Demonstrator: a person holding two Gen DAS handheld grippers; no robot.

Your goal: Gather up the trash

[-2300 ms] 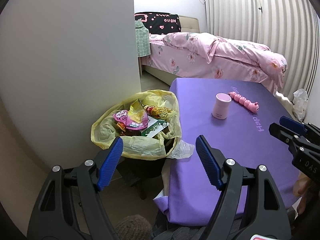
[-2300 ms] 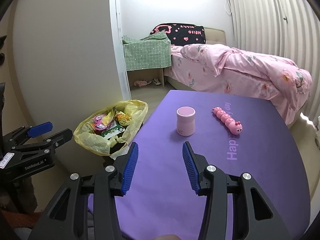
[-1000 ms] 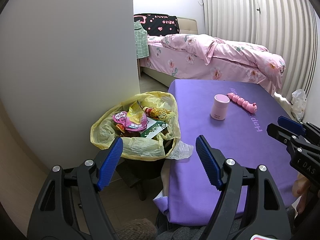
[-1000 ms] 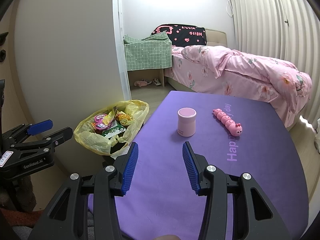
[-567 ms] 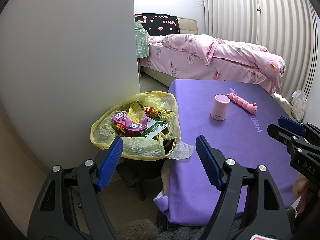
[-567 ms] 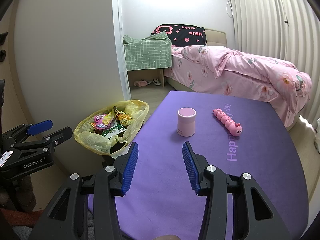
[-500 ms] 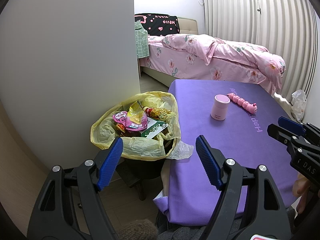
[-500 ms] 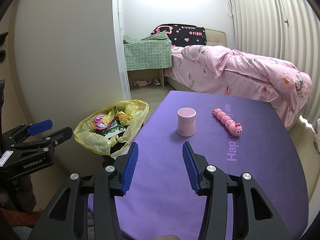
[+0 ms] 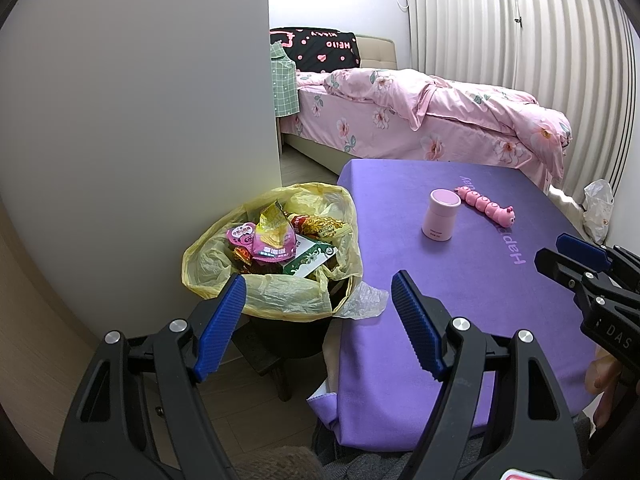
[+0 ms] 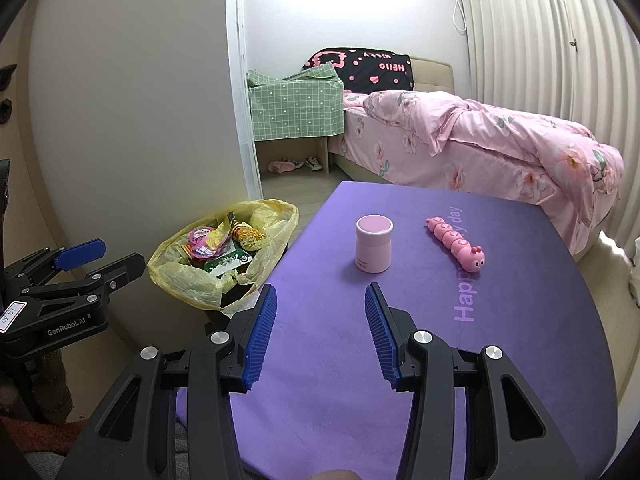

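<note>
Jaws, both tools: spread, nothing between the blue pads. Left gripper (image 9: 316, 320) fills the lower centre of its view, hanging over the gap between bin and table; right gripper (image 10: 320, 334) sits lower centre of its view, above the purple tablecloth (image 10: 420, 360).

Item 1, trash: snack wrappers (image 9: 272, 240), pink, yellow, gold and green, heaped in the yellow bin bag (image 9: 224, 256), left of centre in the left wrist view, centre left in the right wrist view. Crumpled, glossy, piled near the rim.

Item 2, clear plastic scrap (image 9: 364, 300): lies at the table's near left corner, touching the bag's edge, thin and wrinkled. Possibly 1 piece left to collect; could equally be part of a liner.

Item 3, not trash by appearance: pink jar (image 10: 374, 248) upright, pink caterpillar toy (image 10: 456, 244) beside it, both mid-table.

Progress, judged: collection looks nearly or fully done.
</note>
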